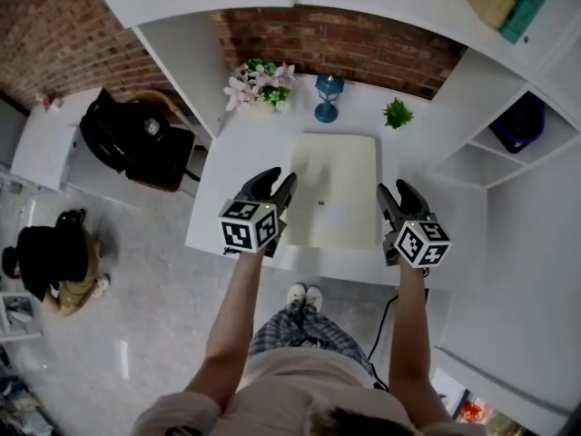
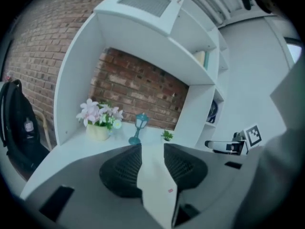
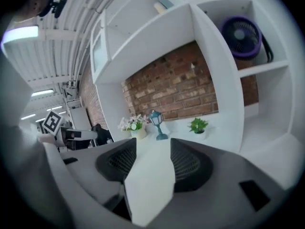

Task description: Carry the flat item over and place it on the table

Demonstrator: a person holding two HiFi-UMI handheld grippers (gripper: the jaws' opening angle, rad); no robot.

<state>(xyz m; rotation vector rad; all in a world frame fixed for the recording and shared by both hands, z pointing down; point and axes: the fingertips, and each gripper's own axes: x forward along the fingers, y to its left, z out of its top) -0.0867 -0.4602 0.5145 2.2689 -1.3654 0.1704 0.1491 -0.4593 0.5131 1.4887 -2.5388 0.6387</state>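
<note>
The flat item (image 1: 334, 203), a pale cream board, lies between the two claws with its long axis pointing away from the person, toward the brick wall at the back. The left claw (image 1: 275, 189) sits on the left long edge and the right claw (image 1: 392, 198) on the right long edge, both toward the end nearest the person. Neither hand is nearer than the other; the load is shared evenly.

Claw state, from each gripper view:
- Left claw: clenched on the flat item. The board's edge fills the gap between the two ribbed pads, and both pads press against it.
- Right claw: clenched on the flat item in the same way, with the edge running straight out between the pads.

Position of the flat item: in the head view it is over the white bench (image 1: 236, 153), with most of its outline inside the bench top. Whether its underside already rests on the bench or hangs just above it cannot be told.

Judgement: the coming move depends on keeping the board level, so both claws should lower together and release only once it is seated.
</note>
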